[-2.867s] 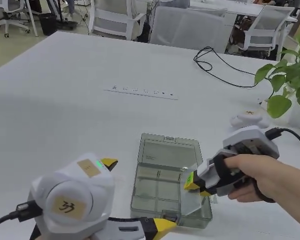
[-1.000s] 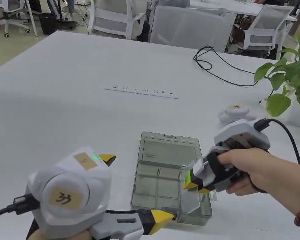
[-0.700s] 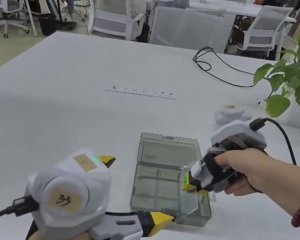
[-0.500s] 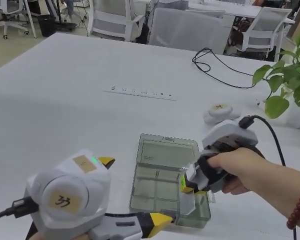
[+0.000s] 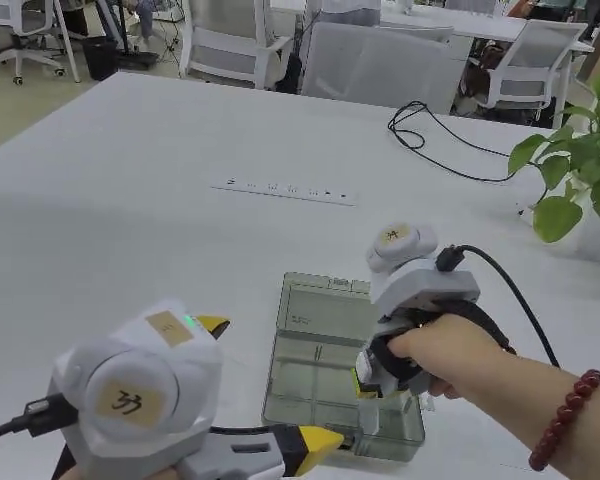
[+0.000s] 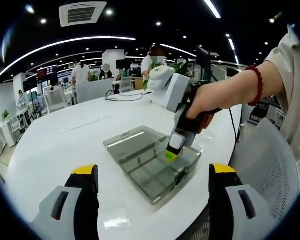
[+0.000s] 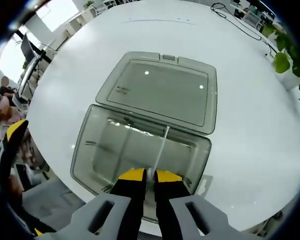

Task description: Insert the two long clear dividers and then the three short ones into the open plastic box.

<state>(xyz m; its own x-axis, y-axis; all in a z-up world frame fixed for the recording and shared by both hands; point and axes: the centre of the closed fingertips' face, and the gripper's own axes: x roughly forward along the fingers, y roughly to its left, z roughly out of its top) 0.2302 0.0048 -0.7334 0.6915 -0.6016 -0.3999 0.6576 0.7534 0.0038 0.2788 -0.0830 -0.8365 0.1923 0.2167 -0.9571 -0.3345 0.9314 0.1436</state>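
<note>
My right gripper is clamped on a clear divider, held edge-on across the open plastic box. My left gripper stands spread wide near the box, and its sticker reads "33". The print on the lid is too small to read.

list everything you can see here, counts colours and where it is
plastic box: one, smoky clear, open on the table's near edge, lid flat behind it
clear divider: one, clear, edge-on over the box, clamped in the right gripper
table: one, white, under everything
socket strip: one, pale, mid-table beyond the box
cable: one, black, looped at the far right of the table
plant: one, green, right edge
chairs: several, white and grey, past the table
bracelet: one, dark red beads, on the wrist
hand: one, gripping the right gripper
left gripper: white with yellow tips, open, near the box's front
right gripper: white with yellow tips, shut on the divider
</note>
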